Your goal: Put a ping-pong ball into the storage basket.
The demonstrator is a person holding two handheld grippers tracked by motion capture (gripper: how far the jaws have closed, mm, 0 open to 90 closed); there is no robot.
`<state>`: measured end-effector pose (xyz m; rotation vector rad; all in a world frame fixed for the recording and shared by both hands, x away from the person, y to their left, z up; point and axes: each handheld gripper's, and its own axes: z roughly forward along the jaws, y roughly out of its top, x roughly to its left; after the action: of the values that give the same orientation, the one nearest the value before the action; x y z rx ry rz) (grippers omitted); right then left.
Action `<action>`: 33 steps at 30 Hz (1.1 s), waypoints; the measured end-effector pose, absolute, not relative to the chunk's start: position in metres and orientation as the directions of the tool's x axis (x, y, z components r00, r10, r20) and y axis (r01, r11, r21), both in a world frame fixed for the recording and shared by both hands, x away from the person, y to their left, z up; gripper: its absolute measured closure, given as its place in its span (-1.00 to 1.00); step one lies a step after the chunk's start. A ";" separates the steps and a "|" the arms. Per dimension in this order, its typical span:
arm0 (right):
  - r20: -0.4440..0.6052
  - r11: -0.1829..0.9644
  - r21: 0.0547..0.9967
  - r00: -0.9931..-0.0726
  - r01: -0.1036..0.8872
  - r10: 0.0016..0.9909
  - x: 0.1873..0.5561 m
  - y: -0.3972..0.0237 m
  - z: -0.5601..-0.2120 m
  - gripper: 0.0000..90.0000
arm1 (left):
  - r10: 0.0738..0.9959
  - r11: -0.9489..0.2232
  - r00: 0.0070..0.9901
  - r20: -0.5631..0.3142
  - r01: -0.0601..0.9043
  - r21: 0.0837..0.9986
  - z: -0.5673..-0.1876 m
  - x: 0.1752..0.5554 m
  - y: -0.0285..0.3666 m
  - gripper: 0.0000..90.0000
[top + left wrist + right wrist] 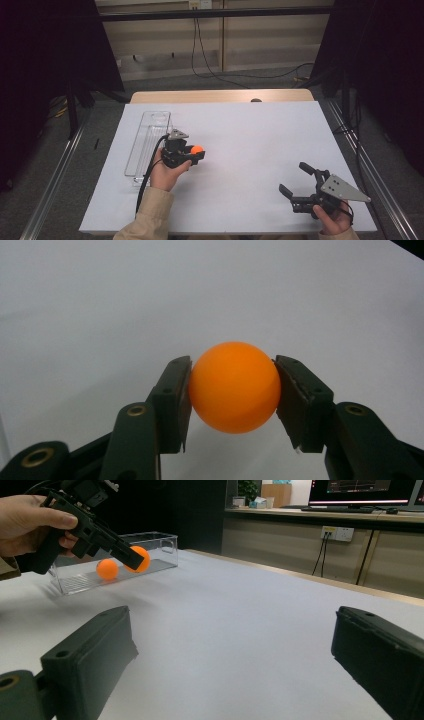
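Note:
An orange ball (234, 387) sits squeezed between the two black pads (176, 400) of my left gripper (194, 152), which is shut on it. In the high view that ball (197, 148) hangs just right of a long clear plastic tray (150, 131) at the table's left. The right gripper view shows the same held ball (143, 556) a little above the white surface, in front of the tray (167, 542). A second orange ball (107, 569) lies inside the tray. My right gripper (294, 177) rests near the front right corner, jaws wide open with nothing between them.
A white sheet (250, 145) covers the table, with a wooden strip (220, 96) along its far edge. Dark curtains and metal rails flank both sides. Cables run down the back wall (200, 50).

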<state>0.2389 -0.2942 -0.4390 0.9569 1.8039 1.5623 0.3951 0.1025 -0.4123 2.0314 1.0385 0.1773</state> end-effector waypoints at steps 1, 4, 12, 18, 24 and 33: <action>0.038 0.065 0.986 -0.587 0.153 0.809 0.239 -0.294 -0.439 -0.94 | 0.727 -0.317 0.648 -0.228 0.611 0.725 -0.412 0.395 0.103 0.13; 0.039 0.064 0.986 -0.587 0.153 0.809 0.239 -0.294 -0.439 -0.94 | 0.728 -0.317 0.647 -0.228 0.612 0.725 -0.411 0.395 0.104 0.13; 0.035 0.067 0.986 -0.588 0.151 0.808 0.239 -0.294 -0.439 -0.94 | 0.731 -0.303 0.642 -0.233 0.610 0.732 -0.407 0.395 0.109 0.13; 0.034 0.068 0.986 -0.589 0.150 0.807 0.239 -0.294 -0.439 -0.94 | 0.733 -0.300 0.637 -0.237 0.616 0.728 -0.406 0.395 0.110 0.13; 0.033 0.070 0.986 -0.590 0.151 0.806 0.239 -0.294 -0.439 -0.94 | 0.735 -0.294 0.634 -0.240 0.617 0.730 -0.404 0.396 0.114 0.13; 0.032 0.071 0.986 -0.590 0.151 0.806 0.239 -0.294 -0.439 -0.94 | 0.739 -0.289 0.630 -0.238 0.617 0.732 -0.400 0.396 0.118 0.13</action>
<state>0.2388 -0.2944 -0.4389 0.9491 1.8098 1.5597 0.3957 0.1183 -0.4003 2.0047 1.0632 0.1836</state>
